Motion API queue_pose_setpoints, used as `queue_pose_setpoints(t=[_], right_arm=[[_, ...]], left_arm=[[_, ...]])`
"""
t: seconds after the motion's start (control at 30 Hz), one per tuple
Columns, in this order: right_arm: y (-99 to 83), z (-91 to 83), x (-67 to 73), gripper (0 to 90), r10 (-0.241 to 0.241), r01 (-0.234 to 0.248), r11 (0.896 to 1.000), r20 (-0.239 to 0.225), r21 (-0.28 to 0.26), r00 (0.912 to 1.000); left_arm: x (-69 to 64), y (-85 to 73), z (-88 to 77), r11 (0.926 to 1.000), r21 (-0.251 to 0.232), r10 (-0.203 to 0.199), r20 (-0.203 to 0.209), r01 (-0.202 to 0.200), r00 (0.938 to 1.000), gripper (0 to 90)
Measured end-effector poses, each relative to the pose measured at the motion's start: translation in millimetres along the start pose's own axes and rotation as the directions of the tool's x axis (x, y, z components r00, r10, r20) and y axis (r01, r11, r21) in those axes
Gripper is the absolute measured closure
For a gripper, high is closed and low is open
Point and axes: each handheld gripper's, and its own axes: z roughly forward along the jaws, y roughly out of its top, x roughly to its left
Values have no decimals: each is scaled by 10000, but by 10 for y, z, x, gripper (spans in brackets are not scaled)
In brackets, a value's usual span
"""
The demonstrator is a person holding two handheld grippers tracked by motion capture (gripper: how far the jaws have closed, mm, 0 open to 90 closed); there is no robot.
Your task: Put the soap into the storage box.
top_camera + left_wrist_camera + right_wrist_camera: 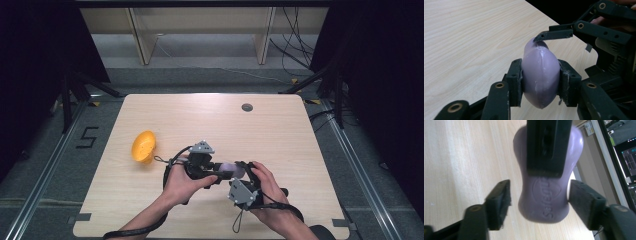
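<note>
Soap bar (541, 75) clamped in left hand-held gripper (539, 82); right hand-held gripper (539, 202) released, pads astride soap's far end, not touching.

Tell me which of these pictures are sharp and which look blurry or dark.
High view: evenly lit table, dark surroundings, purple soap bar small and soft. Left gripper view: soap bar sharp, far table edge hazy. Right gripper view: soap and the pads of the right gripper soft, embossed lettering unreadable.
</note>
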Motion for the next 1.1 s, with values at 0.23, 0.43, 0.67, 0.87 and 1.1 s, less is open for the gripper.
queue_pose_setpoints(t=[0.23, 0.43, 0.67, 0.87, 1.1], right_arm=[[-8, -1, -14, 296, -130, 131, 9998, 127, -121, 9998], [-22, -26, -23, 305, 103, -99, 9997, 197, -202, 9998], [-81, -65, -35, 328, 1138, -1131, 9926, 126, -446, 9934], [-153, -104, -94, 343, 1623, -1621, 9859, 22, -417, 9867], [-227, -119, -116, 355, 2061, -2060, 9781, 5, -310, 9785]], left_arm=[[-6, -12, -18, 9996, 5, 286, -476, -286, 9985, 591], [22, -35, -58, 9995, -117, 279, -762, -289, 9967, 590], [47, -53, -140, 9988, -268, 368, -1130, -401, 9929, 591], [54, -87, -211, 9981, -481, 309, -1265, -373, 9915, 591], [76, -133, -310, 9972, -552, 414, -1688, -514, 9848, 591]])
